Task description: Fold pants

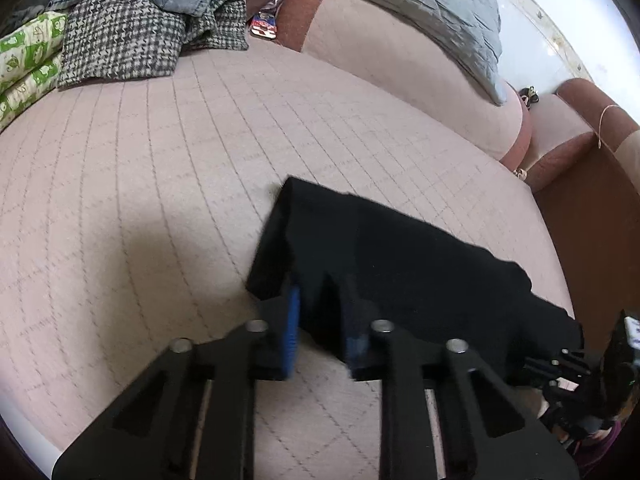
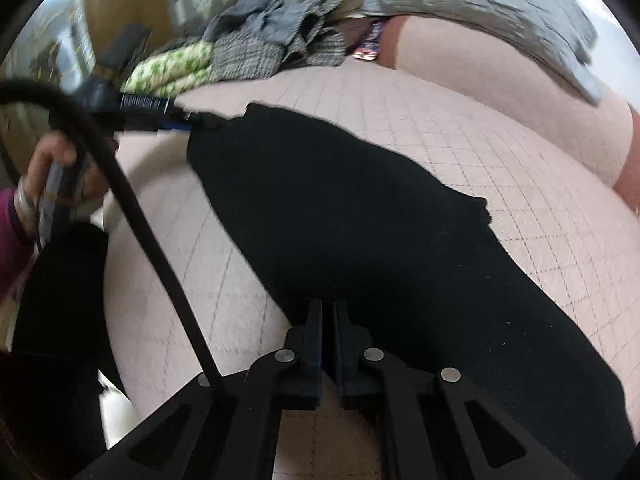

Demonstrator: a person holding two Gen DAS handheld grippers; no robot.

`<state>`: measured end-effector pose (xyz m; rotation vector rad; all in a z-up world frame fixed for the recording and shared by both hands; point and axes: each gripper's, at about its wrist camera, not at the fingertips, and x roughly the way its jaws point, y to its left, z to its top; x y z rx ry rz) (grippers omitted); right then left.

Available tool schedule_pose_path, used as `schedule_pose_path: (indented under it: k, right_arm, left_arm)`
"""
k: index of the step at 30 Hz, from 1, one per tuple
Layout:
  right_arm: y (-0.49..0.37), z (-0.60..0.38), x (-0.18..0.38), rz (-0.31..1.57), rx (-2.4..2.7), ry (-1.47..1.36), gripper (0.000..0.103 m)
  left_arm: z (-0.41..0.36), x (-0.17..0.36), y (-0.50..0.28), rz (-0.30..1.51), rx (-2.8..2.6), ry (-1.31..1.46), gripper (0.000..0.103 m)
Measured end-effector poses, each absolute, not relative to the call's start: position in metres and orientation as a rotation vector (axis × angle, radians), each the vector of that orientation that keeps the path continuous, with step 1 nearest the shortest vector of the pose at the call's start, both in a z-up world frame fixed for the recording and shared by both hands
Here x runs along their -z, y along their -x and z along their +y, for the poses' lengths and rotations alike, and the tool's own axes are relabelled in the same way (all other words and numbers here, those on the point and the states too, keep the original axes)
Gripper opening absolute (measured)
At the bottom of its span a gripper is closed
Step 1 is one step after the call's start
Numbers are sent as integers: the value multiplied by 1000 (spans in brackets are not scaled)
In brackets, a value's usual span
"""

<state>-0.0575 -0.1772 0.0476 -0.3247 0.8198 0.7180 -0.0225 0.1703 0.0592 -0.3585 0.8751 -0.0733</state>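
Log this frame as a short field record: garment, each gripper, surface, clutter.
garment: black pants, spread in a long strip across the bed, held at two ends
left gripper: jaws apart around a bunched edge of the pants, fabric between the blue pads; whether they pinch it cannot be told
right gripper: shut on the pants' near edge
surface: pink quilted bed cover
clutter: houndstooth cloth, green patterned packs, grey quilted blanket over the pink bolster
blur: motion blur in both views

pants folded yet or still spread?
Partly folded, not finished: black pants lie long across the sofa, one end doubled, left gripper and right gripper gripping.
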Motion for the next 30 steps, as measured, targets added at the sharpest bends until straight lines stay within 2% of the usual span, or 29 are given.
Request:
schedule_pose_path:
  k: [5, 10, 11, 12, 13, 14, 15, 16, 18, 24, 25, 26, 27, 28, 30]
  right_arm:
    - [74, -176, -75, 775, -823, 205, 0]
    - [85, -160, -52, 759, -737, 340, 0]
    - [90, -162, -52, 739, -724, 348, 3]
    - [94, -163, -53, 710, -714, 371, 10]
    - [96, -163, -54, 699, -712, 383, 15]
    - [97, -161, -54, 691, -710, 390, 33]
    - [98, -162, -53, 682, -710, 390, 45]
    - [95, -162, -52, 683, -711, 388, 45]
    - [85, -159, -45, 704, -704, 385, 45]
    - [73, -167, -34, 769, -712, 331, 45]
    - [74, -167, -33, 768, -713, 340, 45]
    - [73, -166, -31, 768, -706, 354, 37]
    - [71, -165, -29, 778, -693, 364, 14]
    - [68, -166, -29, 792, -688, 344, 7]
    - [62, -170, -33, 800, -696, 285, 4]
  left_arm:
    - [179, -77, 25, 808, 83, 363, 15]
    - [178, -61, 21, 874, 60, 344, 15]
    - [179, -62, 23, 871, 57, 345, 15]
    - [180, -63, 27, 860, 52, 351, 16]
    - [181, -64, 30, 853, 50, 358, 20]
    - [183, -66, 33, 851, 54, 372, 25]
    - [185, -68, 36, 845, 71, 399, 34]
    - [187, -69, 39, 837, 84, 423, 45]
    - [188, -71, 45, 817, 103, 472, 58]
    - [165, -60, 35, 904, 80, 387, 59]
    - [161, -58, 34, 905, 71, 368, 59]
    - [155, -59, 33, 888, 65, 341, 57]
    - [151, -60, 33, 873, 61, 320, 37]
    - [147, -61, 31, 870, 52, 291, 19]
    - [145, -65, 25, 859, 29, 264, 9]
